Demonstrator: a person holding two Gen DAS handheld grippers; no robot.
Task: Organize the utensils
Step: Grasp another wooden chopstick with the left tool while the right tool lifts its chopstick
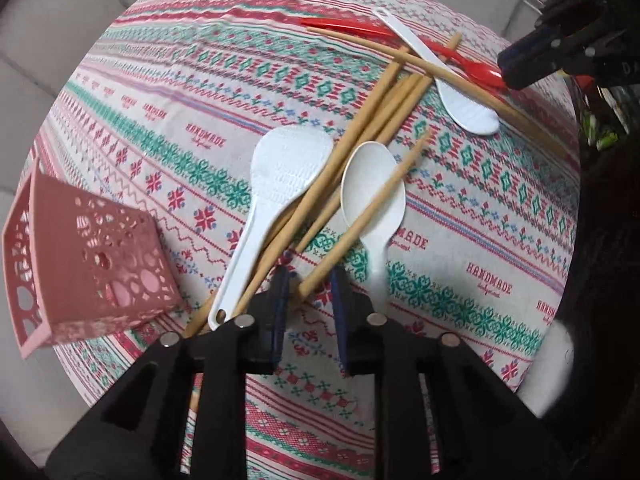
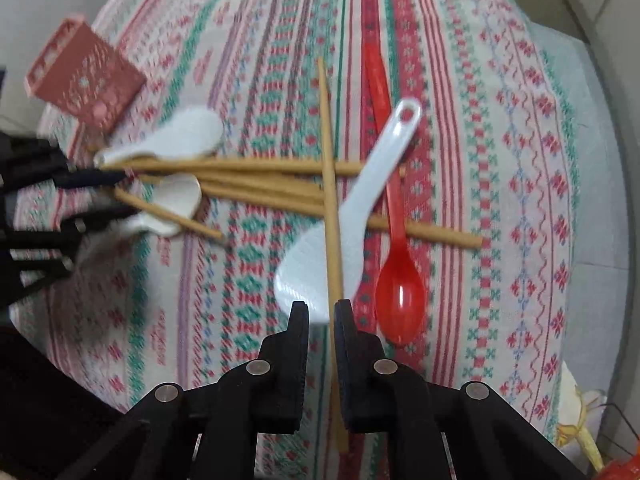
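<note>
1. Over the patterned tablecloth (image 1: pixel 168 128), the left wrist view looks steeply down on a loose heap of utensils. The left gripper (image 1: pixel 310 284) has its jaws a little apart, with the near end of one wooden chopstick (image 1: pixel 372 204) lying between them; whether the pads press on it cannot be told.
2. That chopstick slants up and to the right across the bowl of a white soup spoon (image 1: pixel 370 188). Just left lies a white rice paddle (image 1: pixel 276 176), its handle running down toward the left jaw, with several more chopsticks (image 1: pixel 384 100) fanned between and under the two.
3. At the far right of the heap a second white rice paddle (image 1: pixel 460 100) crosses a red plastic spoon (image 1: pixel 476 70). A pink perforated utensil holder (image 1: pixel 84 264) sits tilted at the left edge of the cloth.
4. From the right wrist view, the right gripper (image 2: pixel 322 308) has its jaws nearly closed around a single chopstick (image 2: pixel 328 152), which runs straight up the picture between the pads; contact is not clear.
5. This chopstick lies over the second white rice paddle (image 2: pixel 360 208), with the red plastic spoon (image 2: pixel 400 300) just to its right.
6. Further left, blurred, the left gripper (image 2: pixel 92 196) meets the heap, and the pink holder (image 2: pixel 84 76) stands beyond.
</note>
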